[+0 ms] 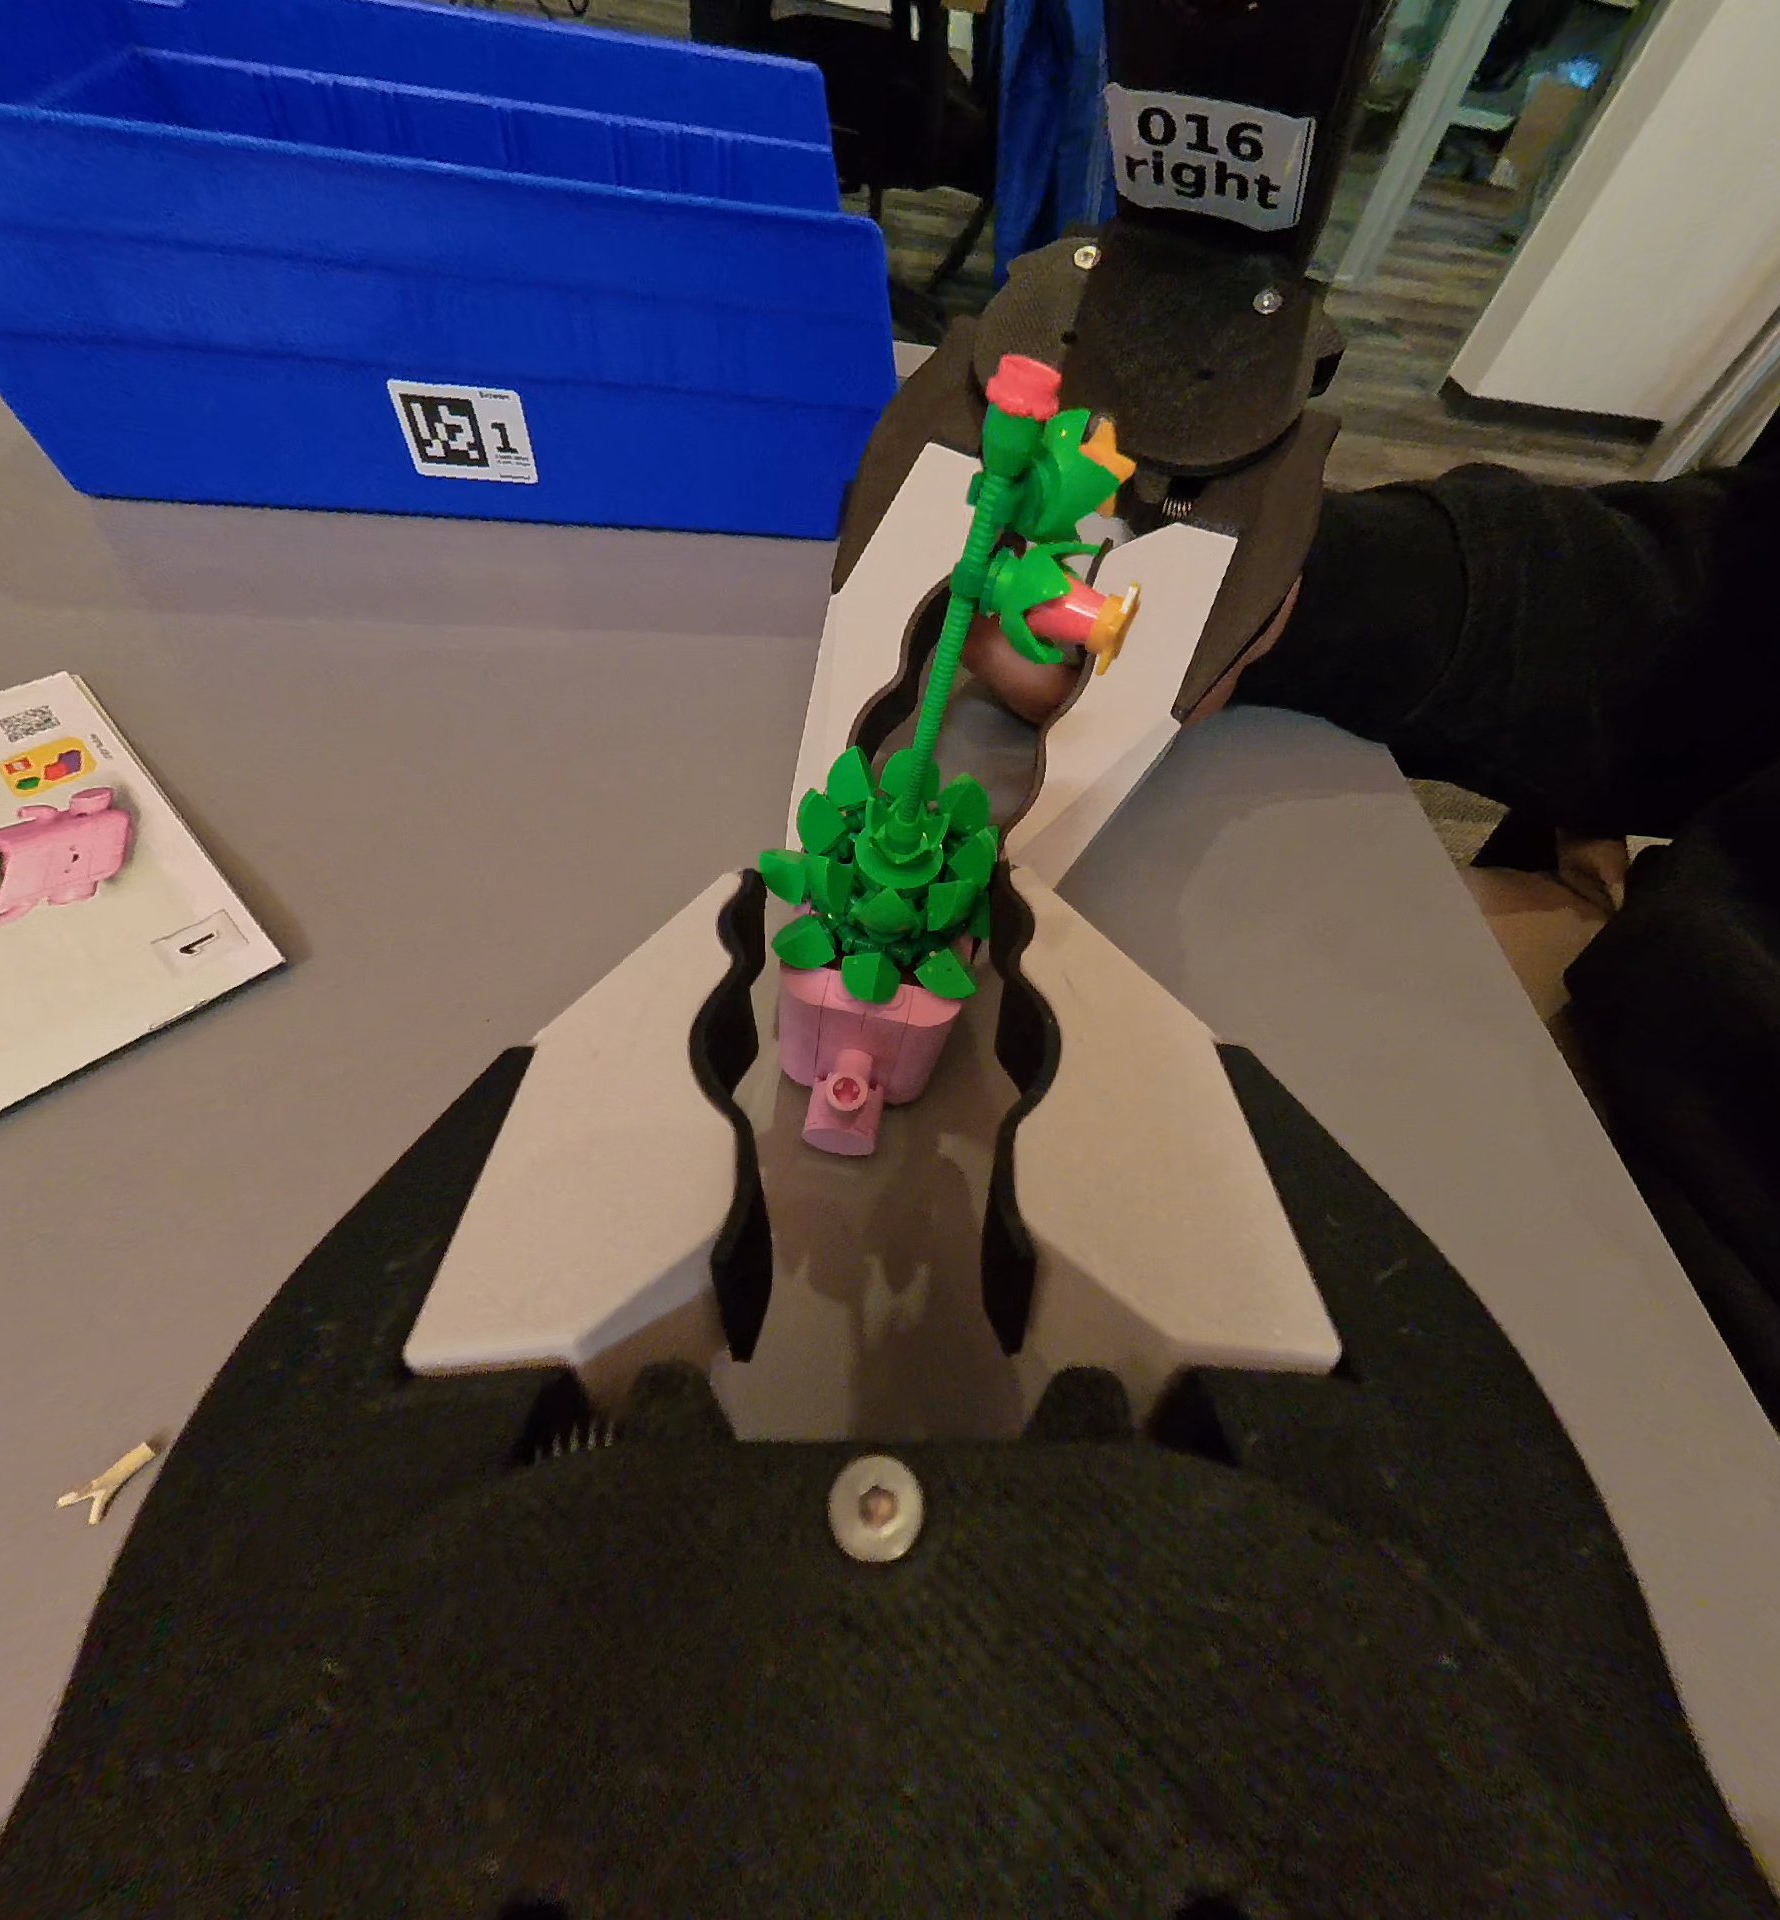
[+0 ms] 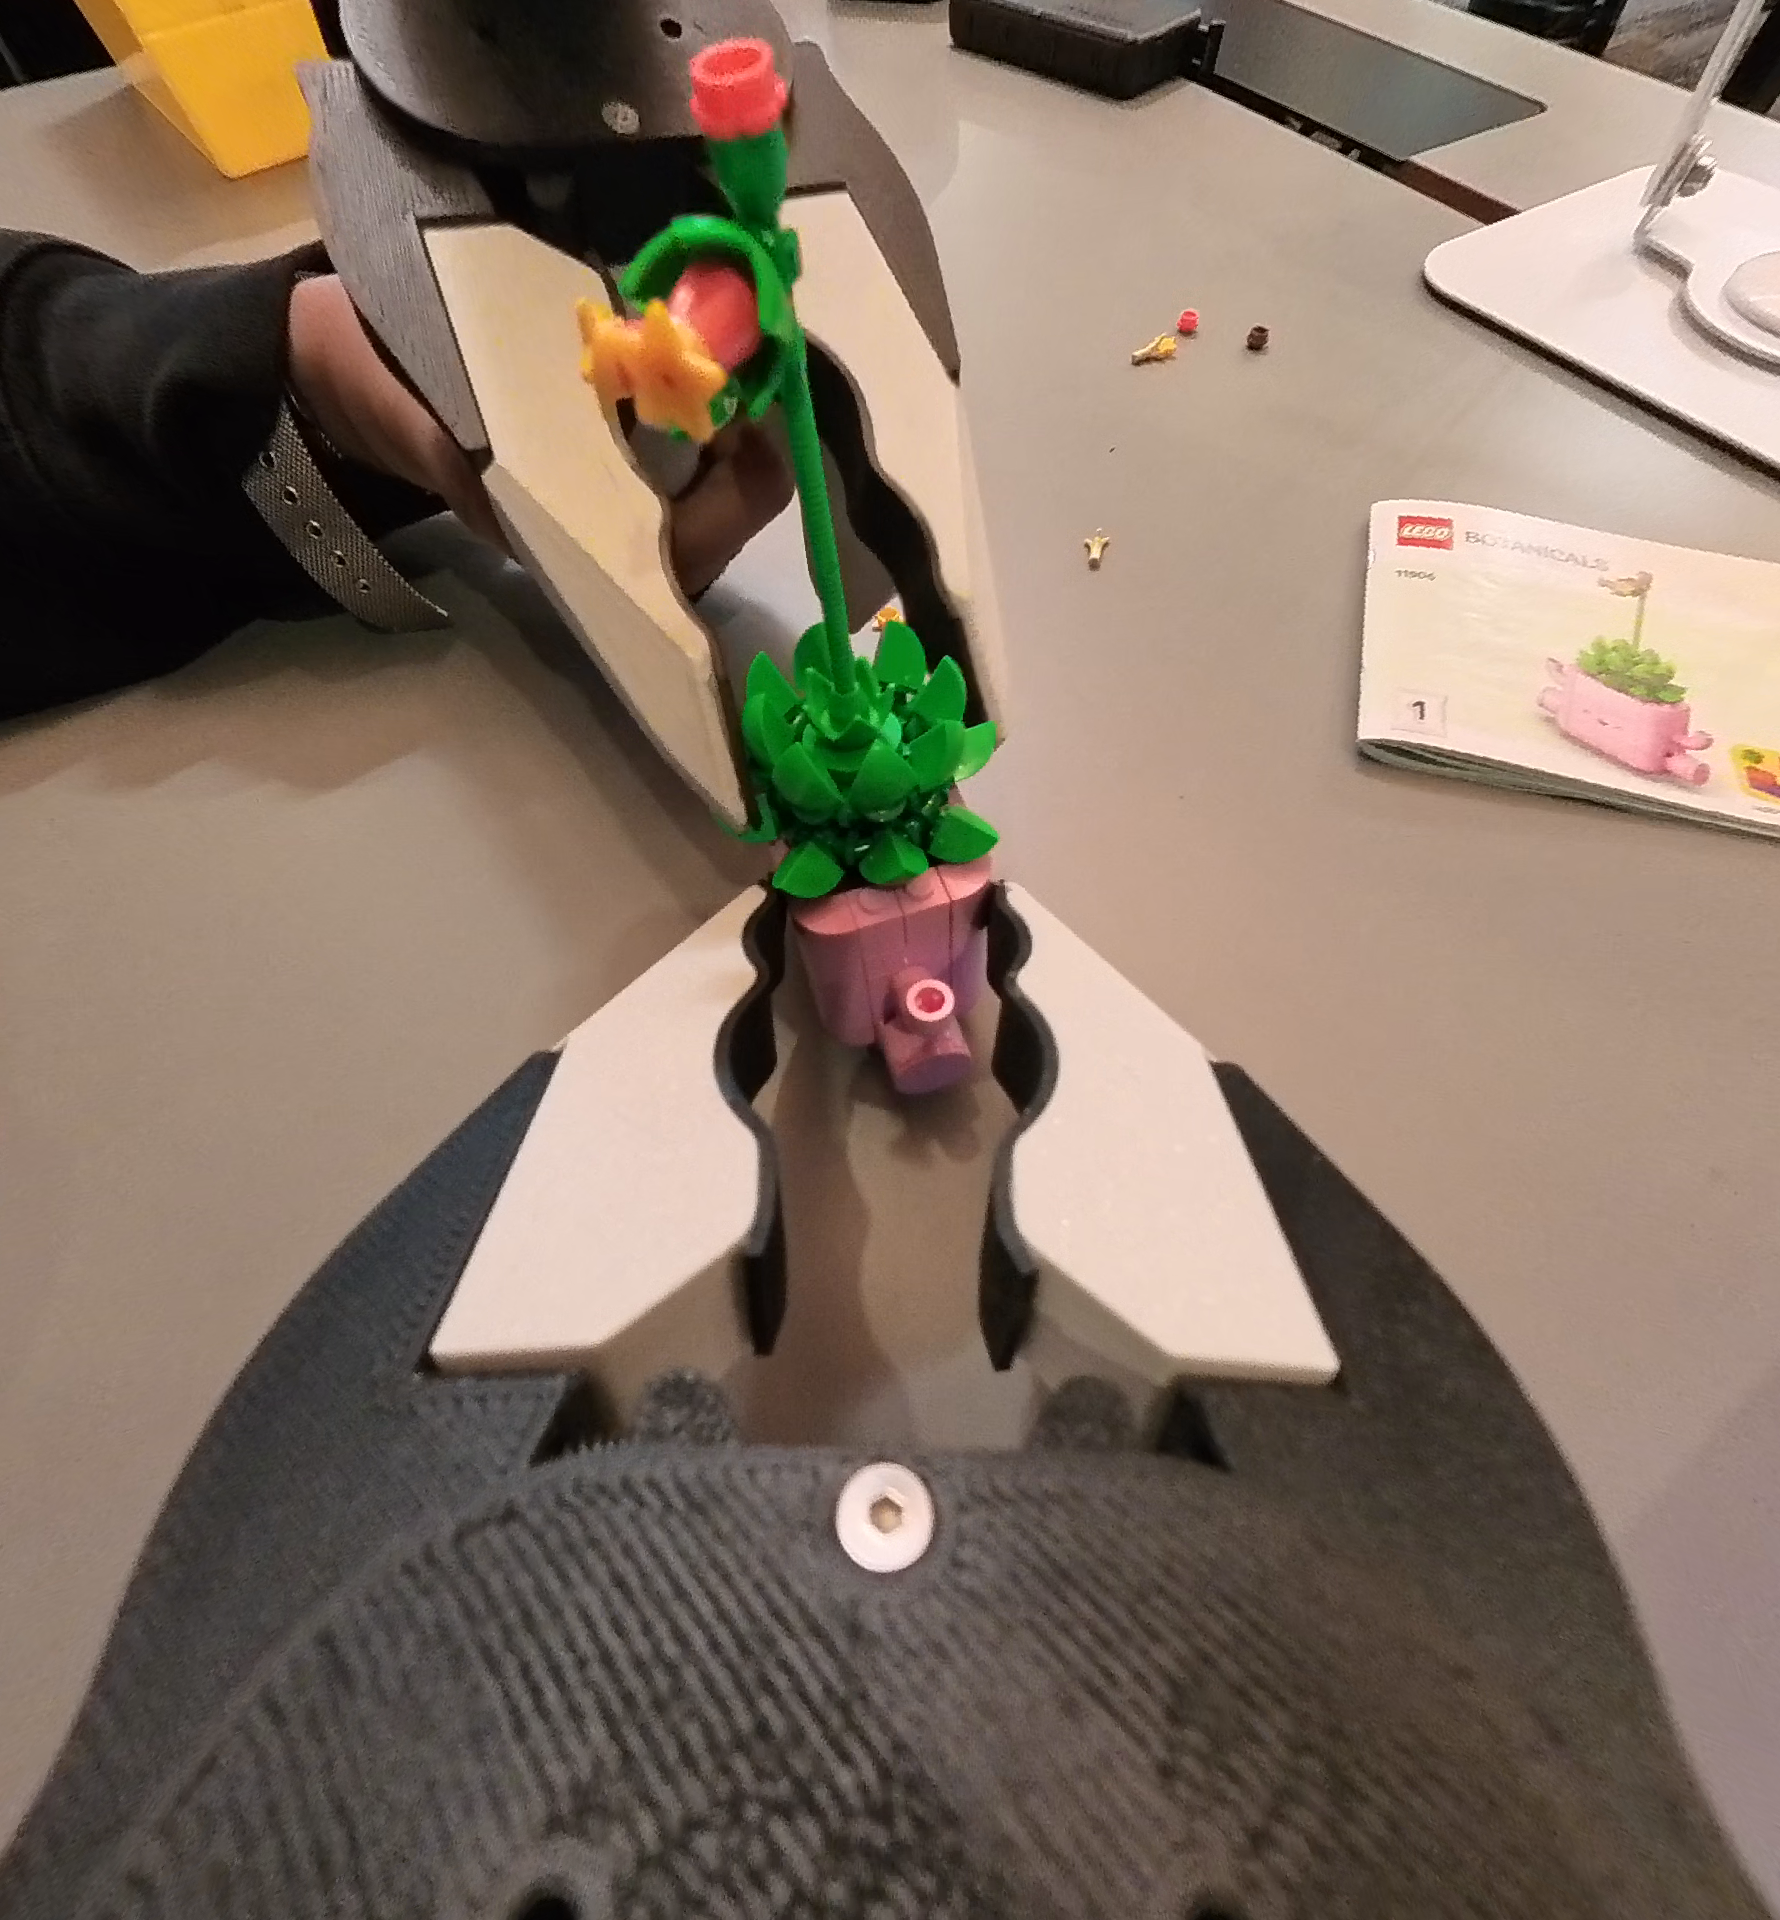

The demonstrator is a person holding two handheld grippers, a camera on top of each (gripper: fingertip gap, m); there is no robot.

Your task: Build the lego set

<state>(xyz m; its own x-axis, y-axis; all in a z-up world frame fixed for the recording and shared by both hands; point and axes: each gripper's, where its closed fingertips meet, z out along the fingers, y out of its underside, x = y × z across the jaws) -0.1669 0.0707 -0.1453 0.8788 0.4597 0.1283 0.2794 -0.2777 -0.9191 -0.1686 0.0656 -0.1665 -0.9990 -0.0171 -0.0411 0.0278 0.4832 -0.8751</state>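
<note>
The lego model stands on the grey table: a pink pot [image 1: 865, 1023] [image 2: 886, 956] with green leaves [image 1: 881, 873] and a tall green stem [image 1: 943, 675] [image 2: 813, 499] that carries a red bud [image 1: 1023, 384] [image 2: 735, 83] and a pink flower with yellow petals [image 1: 1073, 613] [image 2: 678, 353]. My left gripper [image 1: 881, 894] has its fingertips against both sides of the pot. My right gripper [image 2: 886, 904] grips the pot from the opposite end. Each gripper shows behind the plant in the other view: the right one [image 1: 912, 842], the left one [image 2: 865, 769].
Blue bins [image 1: 398, 260] stand at the back left. An instruction booklet [image 1: 65, 883] [image 2: 1592, 675] lies on the table. Small loose pieces [image 2: 1187, 327] [image 2: 1099, 549] [image 1: 107, 1481] lie about. A white tray [image 2: 1592, 343] and a yellow bin [image 2: 221, 83] stand farther off.
</note>
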